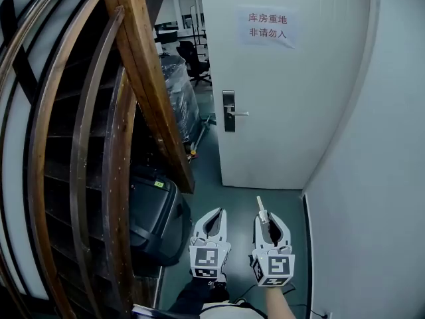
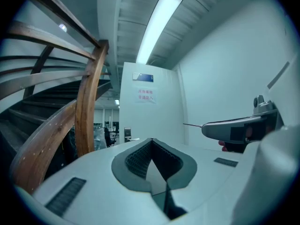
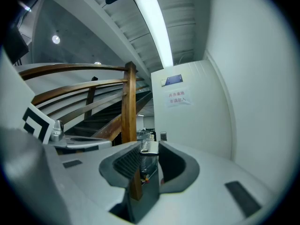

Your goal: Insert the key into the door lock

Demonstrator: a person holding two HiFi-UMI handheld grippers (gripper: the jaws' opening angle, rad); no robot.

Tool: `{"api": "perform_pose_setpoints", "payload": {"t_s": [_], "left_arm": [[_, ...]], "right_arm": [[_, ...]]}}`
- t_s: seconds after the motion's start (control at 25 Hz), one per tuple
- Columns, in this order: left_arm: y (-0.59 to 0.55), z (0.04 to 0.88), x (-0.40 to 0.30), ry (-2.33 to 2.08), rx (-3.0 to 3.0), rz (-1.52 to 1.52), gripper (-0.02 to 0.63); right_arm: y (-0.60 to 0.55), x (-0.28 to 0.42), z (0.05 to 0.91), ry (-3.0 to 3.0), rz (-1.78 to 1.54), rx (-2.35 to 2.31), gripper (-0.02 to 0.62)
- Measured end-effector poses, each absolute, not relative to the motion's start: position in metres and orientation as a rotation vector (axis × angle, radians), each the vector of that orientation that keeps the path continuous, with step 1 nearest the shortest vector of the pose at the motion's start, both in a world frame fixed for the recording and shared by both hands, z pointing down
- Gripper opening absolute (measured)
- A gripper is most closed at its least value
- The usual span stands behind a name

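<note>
– Jaws of the right gripper (image 3: pixel 150 150) are closed on a small silver metal key (image 1: pixel 261 207). Its blade pokes out past the tips, pointing ahead.

– And the left gripper (image 2: pixel 151 142)?

– Its tips are together with nothing between them, and it sits just left of the right one.

– How far along is the job, then?

– By my reading, only the pick-up is done. The dark rectangular lock plate with a silver lever handle (image 1: pixel 229 111) is well ahead of the right jaws and a little to their left, on the white door (image 1: pixel 292 98). The key is nowhere near it, so the whole approach, the lining-up and the insertion are left.

– Is anything in the way?

– Straight ahead of the jaws I see bare floor up to the door. A curved brown wooden stair railing (image 1: pixel 143 65) crowds in left of the left jaws, with a black hard case (image 1: pixel 156 214) on the floor below it. A plain white wall (image 1: pixel 372 198) runs close on the right. Above the lock hangs a paper sign with red characters (image 1: pixel 267 27). I cannot make out the keyhole from here.
</note>
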State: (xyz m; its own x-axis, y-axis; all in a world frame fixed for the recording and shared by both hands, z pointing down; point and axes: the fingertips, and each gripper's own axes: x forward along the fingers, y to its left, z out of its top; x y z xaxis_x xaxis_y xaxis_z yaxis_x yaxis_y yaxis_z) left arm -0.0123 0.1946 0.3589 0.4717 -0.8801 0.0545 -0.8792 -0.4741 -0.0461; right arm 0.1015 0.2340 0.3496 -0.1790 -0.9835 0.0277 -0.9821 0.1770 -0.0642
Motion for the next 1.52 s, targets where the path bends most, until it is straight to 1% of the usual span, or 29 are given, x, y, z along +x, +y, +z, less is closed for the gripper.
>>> {"api": "perform_pose_setpoints", "payload": {"t_s": [0.32, 0.6, 1.04, 1.52], "left_arm": [[0.118, 0.349, -0.034, 1.547, -2.698, -0.085, 0.003], [0.081, 0.360, -0.046, 1.521, -2.735, -0.109, 0.004], [0.026, 0.377, -0.026, 1.508, -2.767, -0.131, 0.003], [-0.101, 0.382, 0.000, 1.619, -2.690, -0.159, 0.003]], "right_arm": [[0.155, 0.067, 0.338, 2.387, -0.060, -2.007, 0.117], [0.122, 0.054, 0.347, 2.373, -0.086, -2.055, 0.117], [0.064, 0.065, 0.363, 2.401, -0.121, -2.057, 0.117], [-0.072, 0.083, 0.371, 2.491, -0.121, -1.935, 0.117]]}}
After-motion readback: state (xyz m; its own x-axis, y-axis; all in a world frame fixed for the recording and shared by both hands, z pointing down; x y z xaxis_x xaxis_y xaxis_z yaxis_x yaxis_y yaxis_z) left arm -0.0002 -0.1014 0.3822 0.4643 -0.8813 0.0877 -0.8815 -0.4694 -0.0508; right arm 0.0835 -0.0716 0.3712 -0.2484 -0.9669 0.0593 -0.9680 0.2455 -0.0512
